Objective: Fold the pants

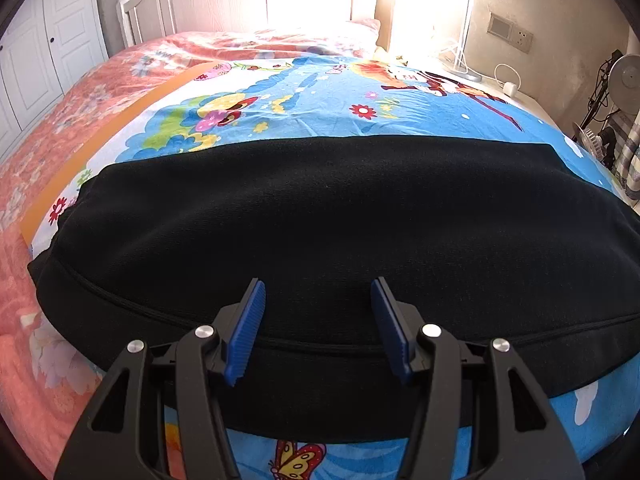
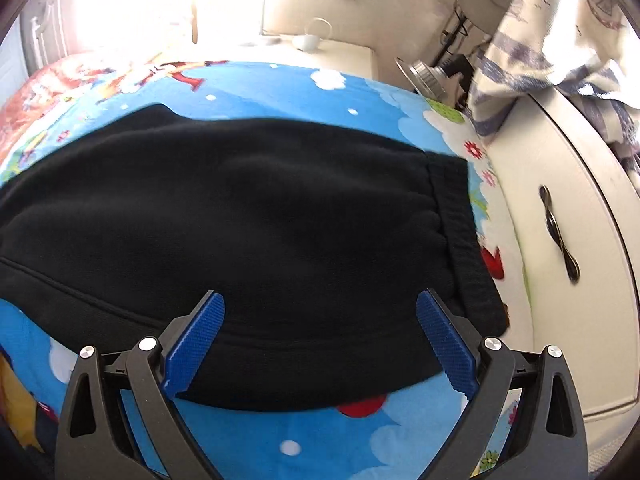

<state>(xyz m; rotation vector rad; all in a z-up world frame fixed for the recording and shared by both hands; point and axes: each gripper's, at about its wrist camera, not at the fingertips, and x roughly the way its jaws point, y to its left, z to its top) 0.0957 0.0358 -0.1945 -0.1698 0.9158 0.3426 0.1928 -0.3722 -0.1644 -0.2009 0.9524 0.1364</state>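
Black pants [image 1: 320,220] lie flat across a blue cartoon-print blanket [image 1: 320,96] on the bed. In the right wrist view the pants [image 2: 240,220] show a ribbed waistband [image 2: 460,220] at their right end. My left gripper [image 1: 318,292] is open, its blue pads [image 1: 248,324] hovering over the near edge of the pants, holding nothing. My right gripper [image 2: 320,304] is open wide over the near edge by the waistband end, empty.
A pink floral bedspread [image 1: 48,140] lies to the left, with a white headboard [image 1: 136,12] and wardrobe doors [image 1: 36,52] behind. A white cabinet with a dark handle [image 2: 558,232] stands close at the right, draped with a cloth [image 2: 540,40]. A fan [image 1: 624,76] stands far right.
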